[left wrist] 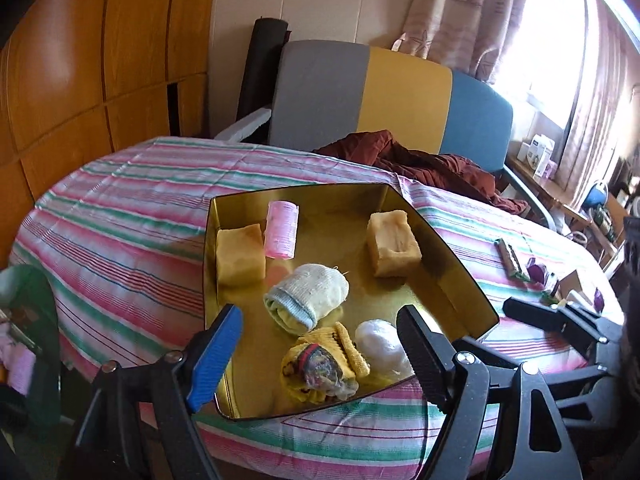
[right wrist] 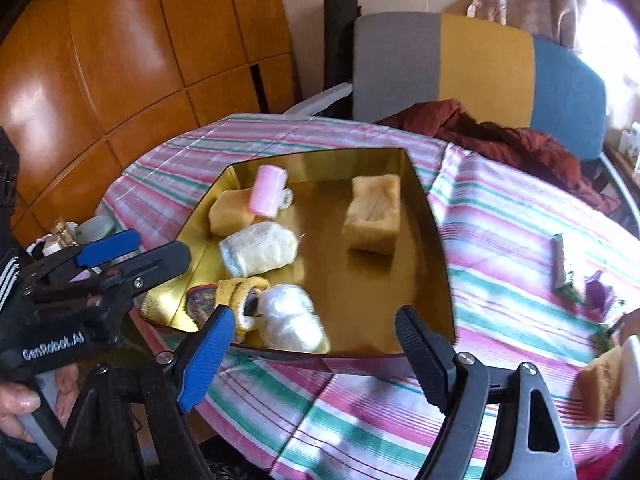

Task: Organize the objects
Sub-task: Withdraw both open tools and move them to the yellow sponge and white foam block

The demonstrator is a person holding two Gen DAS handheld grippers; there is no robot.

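Through the left wrist view, the left tool [left wrist: 320, 354] is hanging released over the near edge of the gold tray [left wrist: 448, 256], its fingers spread wide and gripping nothing. The tray is sitting on the striped counter [left wrist: 120, 208] and is already holding a pink roller [left wrist: 281, 229], two tan sponges, one at the far left [left wrist: 240, 256] and one at the far right [left wrist: 394, 243], a pale rolled sock [left wrist: 306, 298], a yellow patterned sock [left wrist: 324, 364] and a white bundle [left wrist: 382, 346] just beside it. Off to the right, well apart from the tray, small items [left wrist: 520, 264] are lying loose on the cloth; what they are is hard to tell, perhaps a wrapped bar and something purple.

Through the right wrist view, the right tool [right wrist: 316, 346] is likewise hovering released and empty at the tray's near rim [right wrist: 448, 280]. The left tool [right wrist: 132, 252] is showing at the left, jaws apart. At the lower right edge another tan sponge [right wrist: 596, 388] is sitting beside a white block [right wrist: 628, 376], outside the tray.

The gathering step seems partly done: most things are in the tray, a few are waiting on the cloth. The next move likely calls for the right tool swinging right, closing gently on the soft sponge, and carrying it to a bare patch of the tray
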